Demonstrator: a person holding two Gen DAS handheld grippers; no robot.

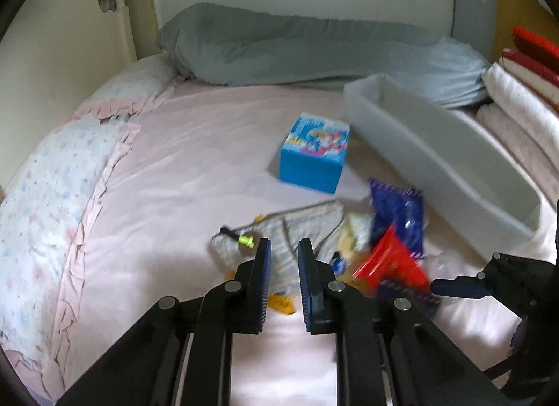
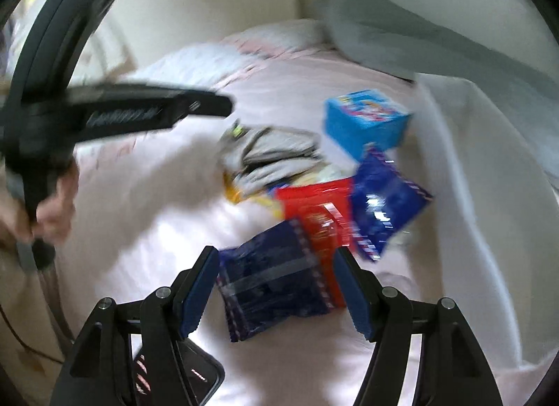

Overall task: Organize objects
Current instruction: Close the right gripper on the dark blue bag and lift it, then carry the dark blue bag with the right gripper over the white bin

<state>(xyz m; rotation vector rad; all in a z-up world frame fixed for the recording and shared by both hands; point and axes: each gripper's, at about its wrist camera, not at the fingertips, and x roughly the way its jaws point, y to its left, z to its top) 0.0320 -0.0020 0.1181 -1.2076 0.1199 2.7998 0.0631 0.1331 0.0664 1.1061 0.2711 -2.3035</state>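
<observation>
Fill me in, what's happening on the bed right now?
A person is tidying a pile on the pink bed with two handheld grippers. The right gripper is open around a dark blue snack packet, not yet closed on it. The left gripper hovers open over a striped cloth. The grey bin beside the blue box looks empty from here.

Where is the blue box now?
In the left wrist view, the blue box stands on the bed mid-frame, just left of the grey bin, beyond the snack packets.

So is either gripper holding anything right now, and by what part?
Nothing is held. The left gripper hovers open above the striped cloth; the right gripper is open around a dark blue packet, not closed on it.
</observation>
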